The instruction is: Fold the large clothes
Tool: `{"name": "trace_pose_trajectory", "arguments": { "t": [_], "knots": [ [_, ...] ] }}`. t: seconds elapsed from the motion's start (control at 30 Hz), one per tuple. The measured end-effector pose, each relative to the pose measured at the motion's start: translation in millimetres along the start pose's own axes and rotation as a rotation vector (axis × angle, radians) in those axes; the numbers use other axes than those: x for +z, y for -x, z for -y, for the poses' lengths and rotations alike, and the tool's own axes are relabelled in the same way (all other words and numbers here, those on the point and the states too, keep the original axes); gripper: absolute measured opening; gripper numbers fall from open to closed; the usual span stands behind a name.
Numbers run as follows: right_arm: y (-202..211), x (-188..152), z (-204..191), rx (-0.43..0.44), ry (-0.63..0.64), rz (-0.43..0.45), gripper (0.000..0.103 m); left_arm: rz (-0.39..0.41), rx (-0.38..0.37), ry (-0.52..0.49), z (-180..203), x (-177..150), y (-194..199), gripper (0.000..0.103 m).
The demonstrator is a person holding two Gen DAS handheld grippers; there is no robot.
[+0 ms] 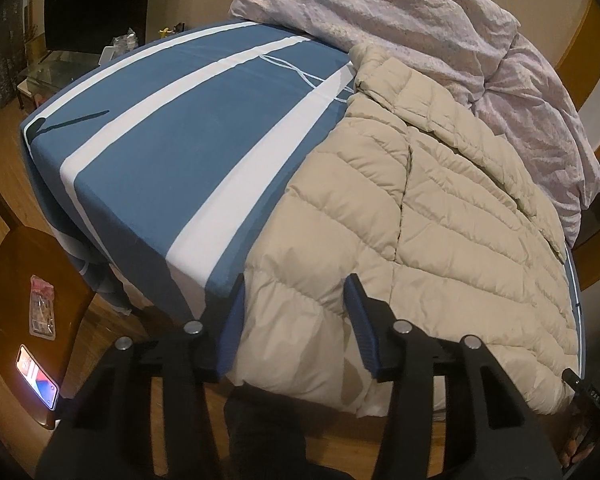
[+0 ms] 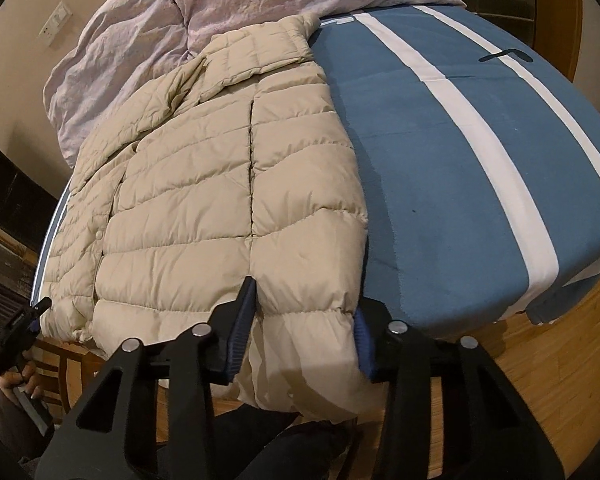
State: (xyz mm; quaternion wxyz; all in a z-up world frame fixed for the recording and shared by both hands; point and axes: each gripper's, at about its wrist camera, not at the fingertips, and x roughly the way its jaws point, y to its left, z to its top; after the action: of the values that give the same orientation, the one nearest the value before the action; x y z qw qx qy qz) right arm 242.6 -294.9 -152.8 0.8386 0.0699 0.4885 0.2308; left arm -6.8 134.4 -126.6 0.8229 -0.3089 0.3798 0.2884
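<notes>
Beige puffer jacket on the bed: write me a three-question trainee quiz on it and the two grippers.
1. True or false: the beige puffer jacket lies on the striped blue sheet.
2. Multiple choice: what lies heaped beyond the jacket's collar? A) a pale lilac duvet B) a red towel C) a suitcase
3. Fill in: the fingers of the right gripper stand ____ around the jacket's hem; so do those of the left gripper.

Key: 1 true; 2 A, the duvet; 3 open.
</notes>
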Motion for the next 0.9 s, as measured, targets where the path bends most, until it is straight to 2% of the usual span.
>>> {"name": "trace_pose_trajectory", "arguments": {
  "t": [0.37,0.9],
  "knots": [
    [-1.9,-2.4,0.2,0.019,-0.001,0.004,0.024,-0.011,-0.027,0.018,-0.2,-3.8,-1.3,0.02],
    [-4.3,1.2,0.0,0.042,-0.027,-0.001,0.013,-0.023,-0.038,0.063,1.8,-4.0,-1.8,0.006]
  ]
}}
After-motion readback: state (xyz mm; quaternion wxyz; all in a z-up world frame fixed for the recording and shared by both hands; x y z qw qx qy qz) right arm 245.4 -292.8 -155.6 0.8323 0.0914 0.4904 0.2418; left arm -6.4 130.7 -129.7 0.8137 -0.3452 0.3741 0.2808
